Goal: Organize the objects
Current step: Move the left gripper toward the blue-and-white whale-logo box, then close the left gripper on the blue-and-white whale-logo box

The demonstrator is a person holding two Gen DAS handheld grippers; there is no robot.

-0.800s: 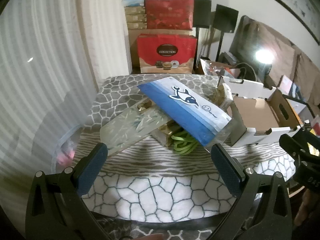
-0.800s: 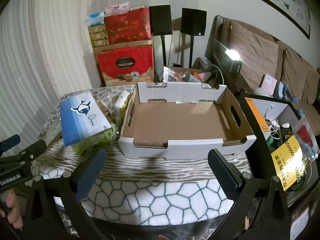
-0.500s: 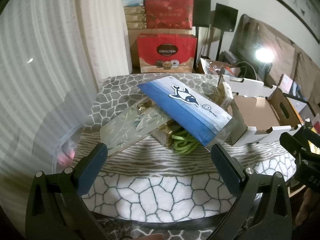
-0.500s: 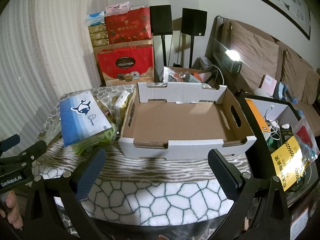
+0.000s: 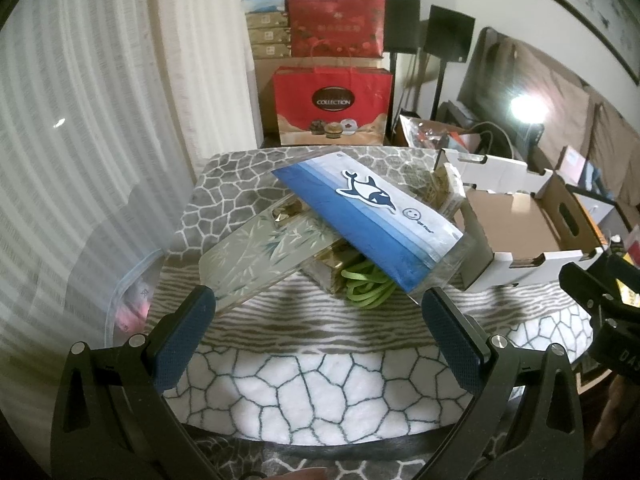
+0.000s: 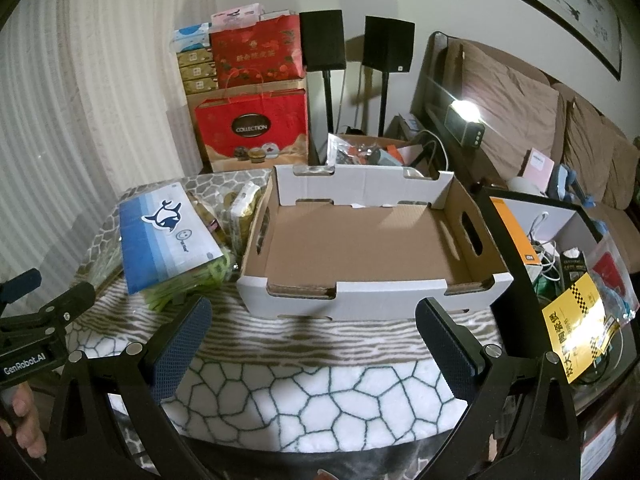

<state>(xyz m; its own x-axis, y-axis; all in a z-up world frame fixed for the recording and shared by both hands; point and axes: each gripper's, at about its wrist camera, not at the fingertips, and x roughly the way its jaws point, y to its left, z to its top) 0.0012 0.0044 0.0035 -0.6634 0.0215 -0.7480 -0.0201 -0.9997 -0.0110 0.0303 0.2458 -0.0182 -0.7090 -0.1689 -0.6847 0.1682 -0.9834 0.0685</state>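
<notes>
A blue and white pouch (image 5: 372, 220) with a whale sticker tops a pile on the patterned table cover (image 5: 312, 376). Under it lie a clear bamboo-print bag (image 5: 260, 256), gold-wrapped packets and a green coil (image 5: 366, 288). My left gripper (image 5: 318, 316) hovers open in front of this pile, nothing between its fingers. An empty white cardboard box (image 6: 372, 240) stands to the right of the pouch (image 6: 164, 236). Open and empty too, my right gripper (image 6: 312, 324) is in front of the box's near wall. The left gripper's body (image 6: 36, 332) shows at the left edge of the right wrist view.
Red gift bags (image 5: 332, 104) and stacked boxes stand behind the table beside two black speakers (image 6: 356, 44). A zip bag (image 5: 128, 300) lies at the table's left edge. An open bin of cables and packets (image 6: 572, 276) sits right of the table, a sofa (image 6: 540, 120) beyond.
</notes>
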